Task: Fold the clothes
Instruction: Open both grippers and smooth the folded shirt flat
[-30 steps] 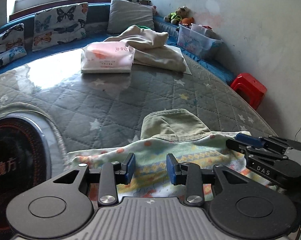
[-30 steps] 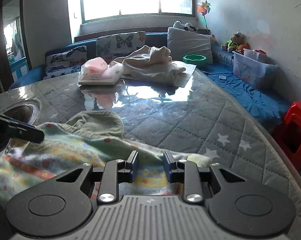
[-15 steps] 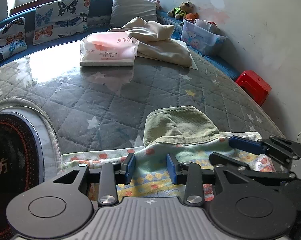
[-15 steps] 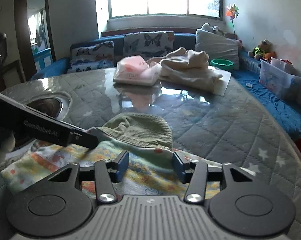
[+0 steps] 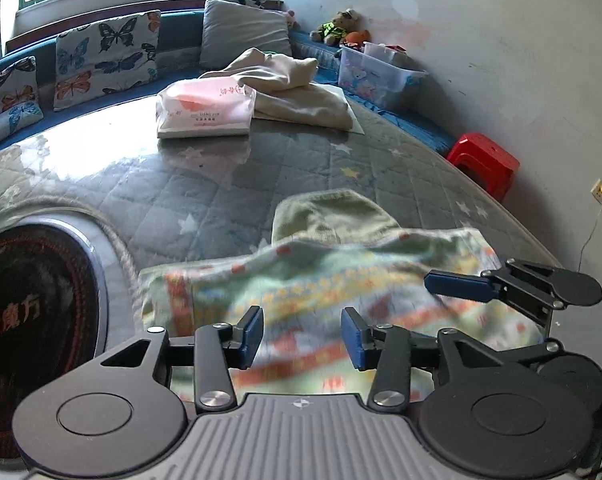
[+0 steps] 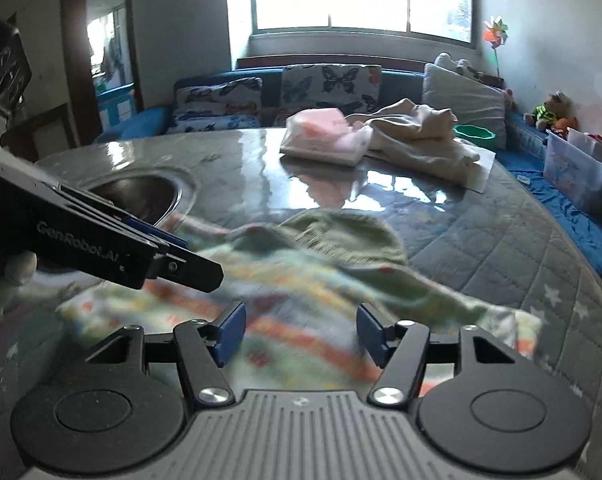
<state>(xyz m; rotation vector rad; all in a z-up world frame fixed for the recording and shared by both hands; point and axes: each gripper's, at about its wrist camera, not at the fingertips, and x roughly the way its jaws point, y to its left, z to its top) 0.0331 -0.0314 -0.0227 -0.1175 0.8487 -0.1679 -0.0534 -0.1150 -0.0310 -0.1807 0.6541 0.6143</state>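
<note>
Patterned garment (image 5: 321, 280) spread on quilted table (image 5: 221, 184), under left claw (image 5: 301, 336) and right claw (image 6: 299, 334), both gaping empty.

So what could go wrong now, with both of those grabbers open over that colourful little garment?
1. The patterned garment is blurred, so it appears to be moving; with both the left hand-held gripper and right hand-held gripper open, the fold may slump unevenly.
2. Its green hood sticks out beyond the body and could end up outside the fold.
3. The garment lies near the round cooktop set into the table; a careless tug could drag cloth over it.
</note>
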